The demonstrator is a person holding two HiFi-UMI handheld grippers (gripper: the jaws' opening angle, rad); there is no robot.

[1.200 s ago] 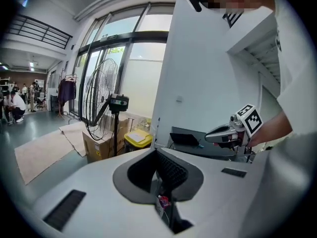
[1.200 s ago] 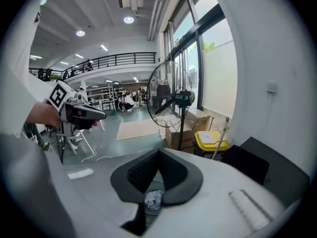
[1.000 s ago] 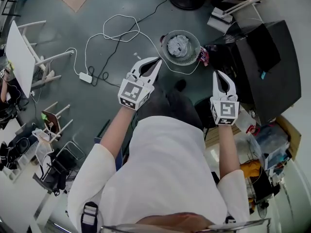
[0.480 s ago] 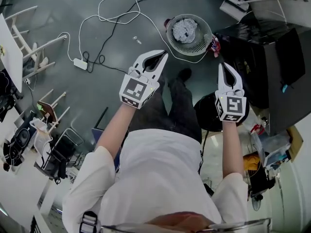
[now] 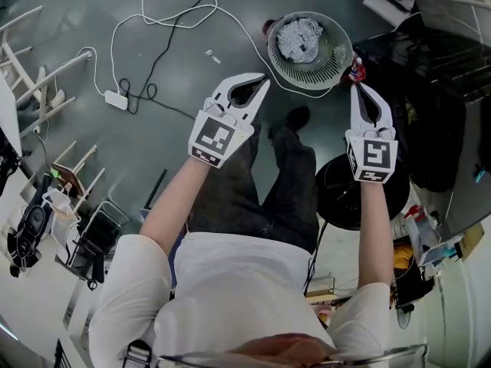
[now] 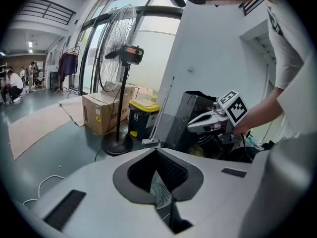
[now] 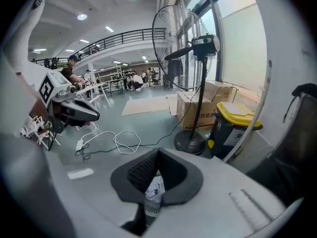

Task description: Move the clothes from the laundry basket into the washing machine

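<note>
Open grey floor (image 5: 169,152) lies between the left tool (image 5: 263,80) and right tool (image 5: 357,89), up to the basket (image 5: 295,71). White cable (image 5: 116,98) loops across the floor at left. A dark machine (image 5: 453,106) stands close beside the right tool, and a round black tub (image 5: 341,202) sits under that forearm.

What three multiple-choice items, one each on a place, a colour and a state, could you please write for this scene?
1. Where does the laundry basket stand?
A) on the floor
B) on a chair
C) on a table

2. What colour is the bin lid in the right gripper view?
A) red
B) yellow
C) blue

3. In what state is the right gripper?
A) wide open
B) shut on a cloth
C) shut and empty

Answers:
1 A, the head view shows it on the grey floor.
2 B, the lid is plainly yellow on a dark bin.
3 C, its jaws meet and hold nothing.
</note>
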